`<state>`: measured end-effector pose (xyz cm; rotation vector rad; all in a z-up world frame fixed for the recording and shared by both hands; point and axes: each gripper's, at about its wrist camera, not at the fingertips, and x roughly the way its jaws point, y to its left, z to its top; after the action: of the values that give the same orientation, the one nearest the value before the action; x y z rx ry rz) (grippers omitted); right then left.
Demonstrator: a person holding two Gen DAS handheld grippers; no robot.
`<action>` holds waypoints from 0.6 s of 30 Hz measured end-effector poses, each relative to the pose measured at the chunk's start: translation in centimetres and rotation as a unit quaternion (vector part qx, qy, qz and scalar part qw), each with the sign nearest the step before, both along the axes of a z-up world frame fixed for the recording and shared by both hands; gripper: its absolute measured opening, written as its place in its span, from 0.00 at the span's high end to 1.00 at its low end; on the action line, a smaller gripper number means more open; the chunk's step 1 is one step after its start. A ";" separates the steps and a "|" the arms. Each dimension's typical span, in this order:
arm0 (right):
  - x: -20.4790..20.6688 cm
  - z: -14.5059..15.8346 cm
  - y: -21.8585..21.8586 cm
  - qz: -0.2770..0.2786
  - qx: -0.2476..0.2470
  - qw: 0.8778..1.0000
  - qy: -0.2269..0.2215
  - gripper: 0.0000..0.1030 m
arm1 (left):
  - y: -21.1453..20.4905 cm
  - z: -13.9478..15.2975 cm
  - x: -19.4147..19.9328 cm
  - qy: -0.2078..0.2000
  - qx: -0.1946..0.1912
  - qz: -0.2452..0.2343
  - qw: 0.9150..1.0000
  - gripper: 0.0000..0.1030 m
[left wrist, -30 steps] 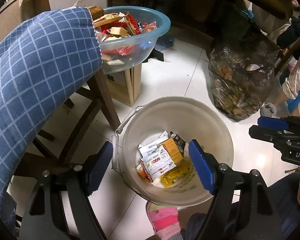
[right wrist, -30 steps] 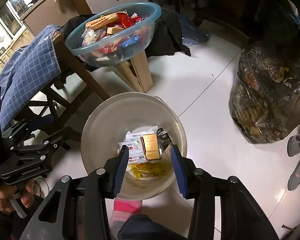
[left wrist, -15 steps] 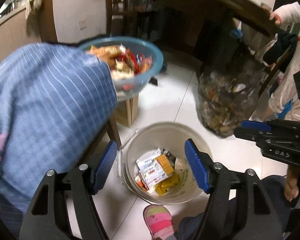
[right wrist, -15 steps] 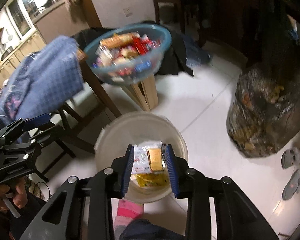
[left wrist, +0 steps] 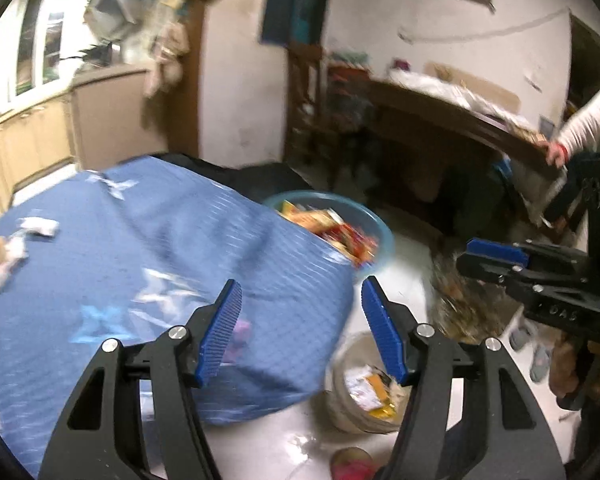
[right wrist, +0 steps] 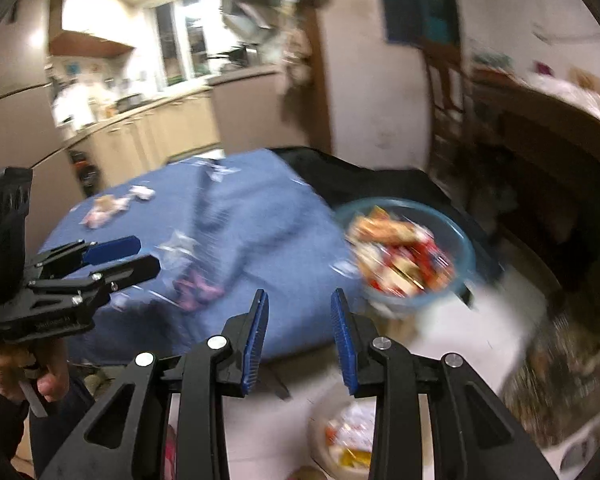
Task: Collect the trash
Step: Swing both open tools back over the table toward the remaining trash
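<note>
Left gripper (left wrist: 300,328): jaws part open, just closing in, nothing between them; right gripper (right wrist: 299,338): jaws narrowed to a small gap, likewise empty. Step judged: between pieces, both pointed at the blue tablecloth (left wrist: 148,248), where wrappers (left wrist: 2,256) lie far left. Next: reach and pinch one; bucket (left wrist: 354,400) on the white floor near right, snack bowl (right wrist: 404,254) beyond.

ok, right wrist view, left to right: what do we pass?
left gripper → wrappers on the blue tablecloth → right gripper → blue bowl of snack packets → dark trash bag.
</note>
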<state>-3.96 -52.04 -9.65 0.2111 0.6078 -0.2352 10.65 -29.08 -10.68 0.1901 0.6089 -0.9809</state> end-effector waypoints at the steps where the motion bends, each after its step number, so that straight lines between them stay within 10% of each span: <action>1: 1.2 0.5 0.9 0.015 -0.003 1.000 -0.003 0.67 | 1.8 0.8 0.9 -0.005 -0.004 0.018 1.000 0.45; 18: 24.6 4.5 17.7 0.214 -0.052 0.975 0.009 0.70 | 23.5 3.6 17.5 -0.019 0.025 0.228 0.973 0.48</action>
<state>20.64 -34.30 -5.13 -0.0256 0.6430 0.1488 28.13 -5.56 -7.09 0.1064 0.6074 -0.5165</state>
